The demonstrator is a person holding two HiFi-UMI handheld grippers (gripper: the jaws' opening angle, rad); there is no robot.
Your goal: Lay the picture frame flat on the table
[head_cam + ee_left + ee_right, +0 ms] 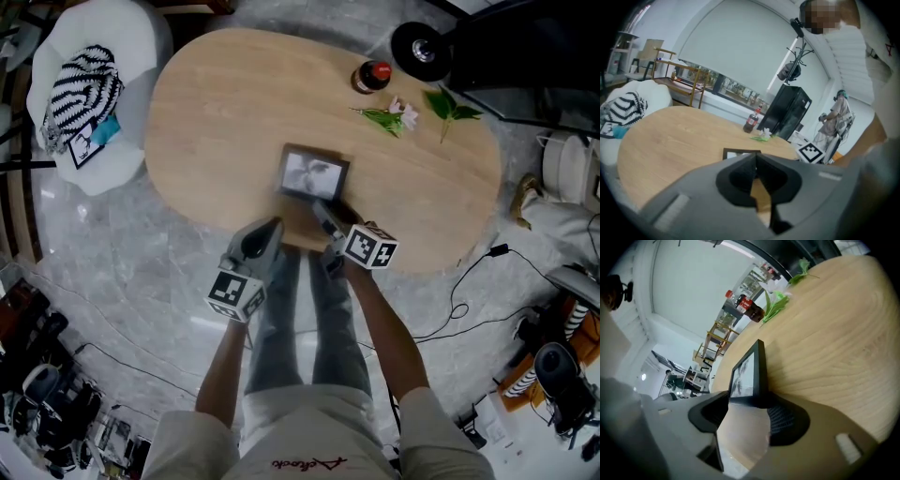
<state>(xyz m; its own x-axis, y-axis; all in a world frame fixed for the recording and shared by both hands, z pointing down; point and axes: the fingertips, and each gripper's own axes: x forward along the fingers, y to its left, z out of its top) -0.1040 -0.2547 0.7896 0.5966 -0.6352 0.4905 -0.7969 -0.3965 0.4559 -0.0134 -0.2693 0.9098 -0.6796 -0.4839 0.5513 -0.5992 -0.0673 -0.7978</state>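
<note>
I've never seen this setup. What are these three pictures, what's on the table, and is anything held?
No robot: a person holds a two-jaw gripper in each hand. One picture comes from a head camera looking down; the other two from cameras on the grippers. On the wooden table are a picture frame, a bottle and green sprigs. The left gripper has its jaws together, empty. The right gripper has its jaws apart around the frame's corner, not clamped.

a pale oval wooden table (216, 112) carried a propped dark picture frame (313, 175), a cola bottle (371, 76), a flower sprig (392, 116) and a leafy sprig (450, 107).
</note>
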